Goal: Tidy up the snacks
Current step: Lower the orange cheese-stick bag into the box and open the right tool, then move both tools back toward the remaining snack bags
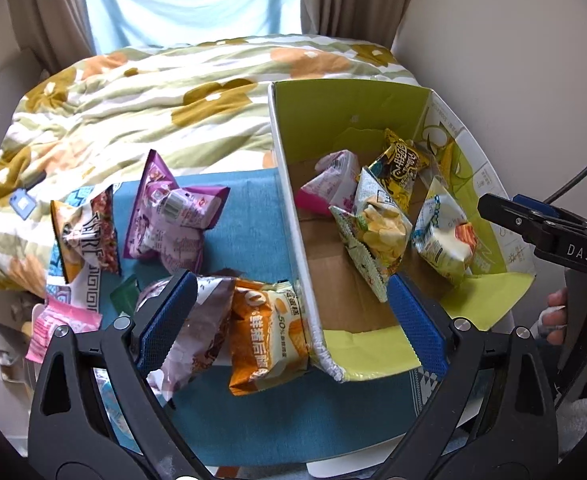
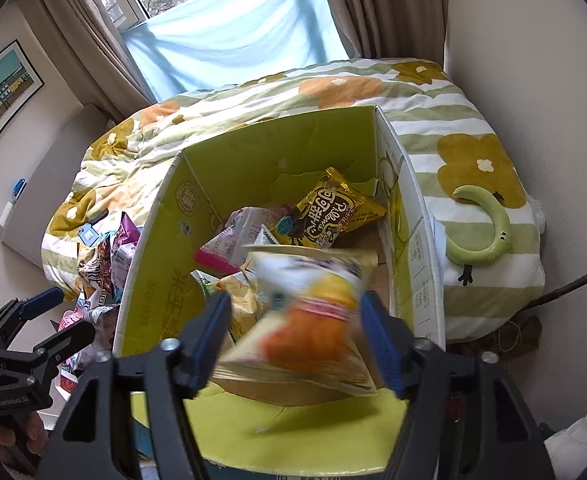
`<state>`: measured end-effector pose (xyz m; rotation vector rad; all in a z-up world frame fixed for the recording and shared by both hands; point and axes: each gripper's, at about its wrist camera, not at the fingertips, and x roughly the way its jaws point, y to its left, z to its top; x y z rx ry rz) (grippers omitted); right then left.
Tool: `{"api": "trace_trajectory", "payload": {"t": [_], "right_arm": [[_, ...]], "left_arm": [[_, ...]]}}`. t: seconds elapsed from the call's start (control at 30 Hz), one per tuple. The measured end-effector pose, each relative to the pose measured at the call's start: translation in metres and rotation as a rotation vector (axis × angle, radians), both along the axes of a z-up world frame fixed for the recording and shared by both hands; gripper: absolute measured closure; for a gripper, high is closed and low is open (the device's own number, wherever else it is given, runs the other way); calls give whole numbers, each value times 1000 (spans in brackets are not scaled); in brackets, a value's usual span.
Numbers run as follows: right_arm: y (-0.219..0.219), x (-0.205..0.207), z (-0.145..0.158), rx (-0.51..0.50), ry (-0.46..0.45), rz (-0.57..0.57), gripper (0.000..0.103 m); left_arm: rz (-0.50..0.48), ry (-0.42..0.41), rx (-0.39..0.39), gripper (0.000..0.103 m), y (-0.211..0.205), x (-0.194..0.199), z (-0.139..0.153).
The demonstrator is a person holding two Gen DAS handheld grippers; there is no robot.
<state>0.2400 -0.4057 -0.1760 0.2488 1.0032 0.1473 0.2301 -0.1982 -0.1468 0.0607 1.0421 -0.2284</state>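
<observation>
Jaws of the right gripper (image 2: 295,330) gape around a blurred snack packet (image 2: 309,320) over the box (image 2: 153,280), while the left gripper (image 1: 293,316) stands wide open and empty above its left wall.

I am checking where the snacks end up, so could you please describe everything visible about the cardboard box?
The cardboard box is open-topped, lime green inside, with a bare brown floor and white outer walls bearing printed text. It looks like corrugated card, and its near corner is crumpled. It sits on a blue cloth in front of the bed. Several snack packets lie inside, including a yellow-and-black packet. An orange packet leans against its outer wall.
</observation>
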Motion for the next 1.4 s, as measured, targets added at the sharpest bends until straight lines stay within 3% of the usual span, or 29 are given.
{"api": "trace_trajectory", "payload": {"t": [0.03,0.1,0.47,0.73,0.9,1.2,1.4], "right_arm": [[0,-3,0,-3,-12,-3,8],[-1,-9,0,-6,-39,-6,5],[10,-31,14,-15,-85,37,4],[45,-50,57,3,-171,55,4],[80,-61,88,-11,-259,30,4],[179,-65,92,-18,-267,51,4],[247,-69,72,5,-223,54,4]], "left_arm": [[4,-1,5,8,1,-4,-1],[10,-1,7,8,2,-12,-2],[82,-66,-32,8,40,-56,23],[154,-178,-21,8,116,-76,66],[166,-208,6,8,175,-79,79],[162,-138,25,8,283,-71,60],[70,-73,22,8,325,-58,29]]}}
